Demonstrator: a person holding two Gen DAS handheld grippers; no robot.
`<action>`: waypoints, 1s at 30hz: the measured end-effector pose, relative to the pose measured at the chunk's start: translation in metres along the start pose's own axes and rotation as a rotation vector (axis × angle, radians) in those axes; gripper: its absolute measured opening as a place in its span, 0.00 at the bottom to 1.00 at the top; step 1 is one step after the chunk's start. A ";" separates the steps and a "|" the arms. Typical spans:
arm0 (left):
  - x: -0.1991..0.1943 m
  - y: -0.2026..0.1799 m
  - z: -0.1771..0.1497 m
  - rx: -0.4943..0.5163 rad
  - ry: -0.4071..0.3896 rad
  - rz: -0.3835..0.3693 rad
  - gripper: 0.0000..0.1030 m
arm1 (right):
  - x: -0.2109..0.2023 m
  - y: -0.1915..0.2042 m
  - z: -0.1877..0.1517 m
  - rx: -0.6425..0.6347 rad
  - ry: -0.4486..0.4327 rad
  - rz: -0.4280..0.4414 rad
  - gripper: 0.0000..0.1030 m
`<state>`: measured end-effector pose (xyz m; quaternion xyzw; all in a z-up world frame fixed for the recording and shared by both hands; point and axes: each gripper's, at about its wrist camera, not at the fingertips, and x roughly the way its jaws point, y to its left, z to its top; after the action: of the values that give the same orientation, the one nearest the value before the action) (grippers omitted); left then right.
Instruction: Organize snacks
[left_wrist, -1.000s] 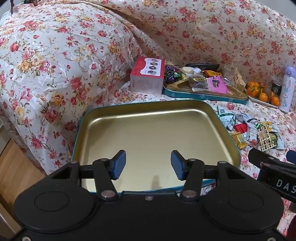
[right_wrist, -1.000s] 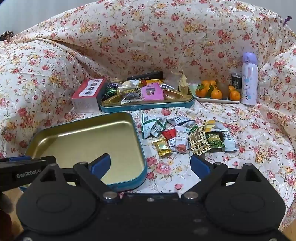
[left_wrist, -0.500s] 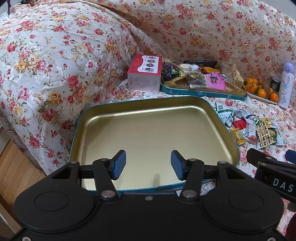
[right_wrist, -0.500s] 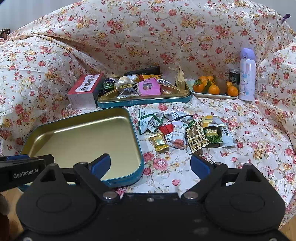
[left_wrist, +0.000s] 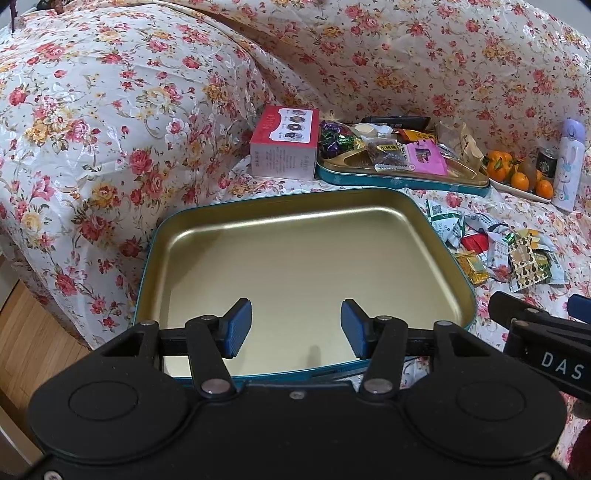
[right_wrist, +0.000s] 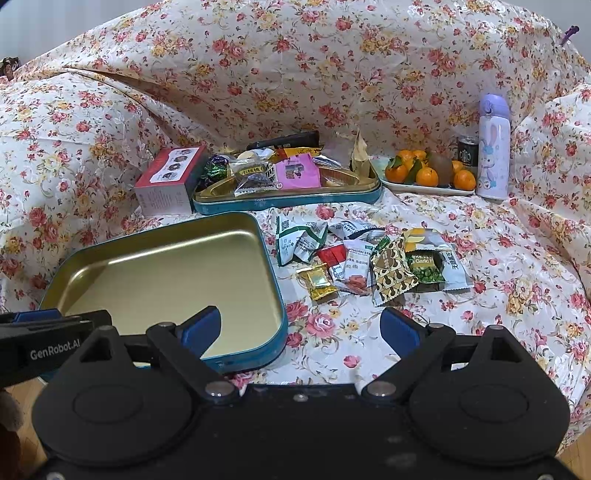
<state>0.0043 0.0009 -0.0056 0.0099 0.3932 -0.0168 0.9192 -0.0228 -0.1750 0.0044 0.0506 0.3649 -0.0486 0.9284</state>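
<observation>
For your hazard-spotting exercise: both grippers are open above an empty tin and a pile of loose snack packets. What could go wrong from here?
1. The empty tin sits near the seat's front edge; a nudge might tip it off.
2. The snack packets overlap, so the right gripper may pinch two.
3. Soft floral cover could snag.

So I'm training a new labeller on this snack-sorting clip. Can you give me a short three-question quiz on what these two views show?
1. True or false: the near gold tin already holds snacks.
2. Multiple choice: the loose snack packets lie (A) inside the near gold tin, (B) on the floral cover to the tin's right, (C) on the plate of oranges.
3. Fill in: both the left gripper and the right gripper are ____ and hold nothing.

Key
1. False; it is empty. The far tin is the one holding snacks.
2. B.
3. Open.
</observation>
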 end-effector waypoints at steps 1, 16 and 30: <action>0.000 0.000 0.000 0.000 0.000 0.001 0.57 | 0.000 0.000 0.000 0.000 0.000 0.000 0.96; 0.000 -0.001 -0.001 0.001 -0.001 -0.002 0.57 | 0.000 0.001 -0.001 0.001 -0.002 0.003 0.96; 0.000 -0.002 -0.001 0.001 -0.002 0.000 0.57 | 0.000 0.002 -0.001 -0.001 -0.003 0.005 0.96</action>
<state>0.0030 -0.0012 -0.0062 0.0102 0.3923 -0.0170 0.9196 -0.0236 -0.1733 0.0035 0.0509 0.3634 -0.0461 0.9291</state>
